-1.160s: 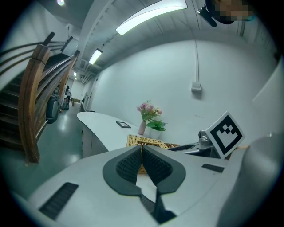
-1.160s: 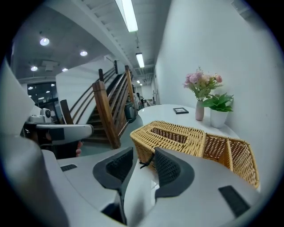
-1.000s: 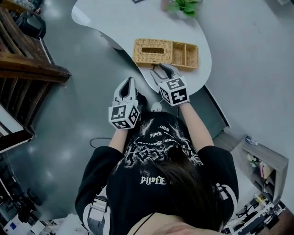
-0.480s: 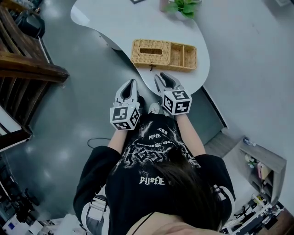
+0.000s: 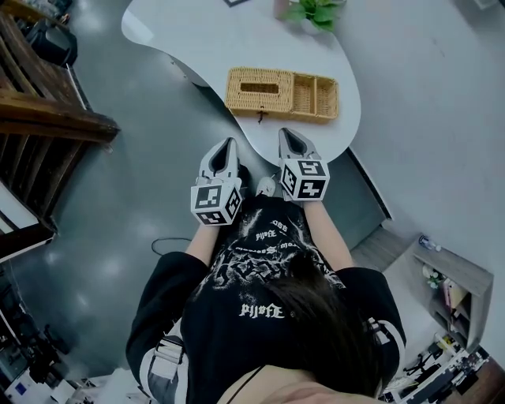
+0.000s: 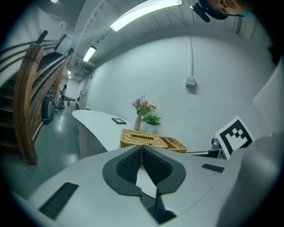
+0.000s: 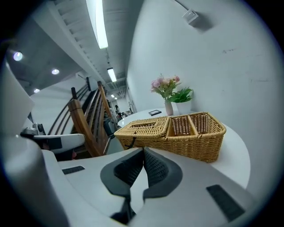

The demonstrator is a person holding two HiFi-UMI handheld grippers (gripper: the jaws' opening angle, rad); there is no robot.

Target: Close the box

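The wicker box lies on the white table. Its slotted lid covers the left half, and the right half shows two open compartments. A small dark loop hangs at its front. My left gripper hovers off the table's near edge, shut and empty, with the box ahead of its tips. My right gripper is over the table's near edge, short of the box. Its jaws have just been closing, with nothing between them, and now stand shut.
A vase of flowers and a potted plant stand behind the box at the far side of the table. A small dark frame lies flat beyond them. A wooden staircase rises at the left. A wall runs to the right of the table.
The right gripper's jaws went from wide open to shut, and the gripper drew back from the box toward the person while rolling. The left gripper hardly moved.
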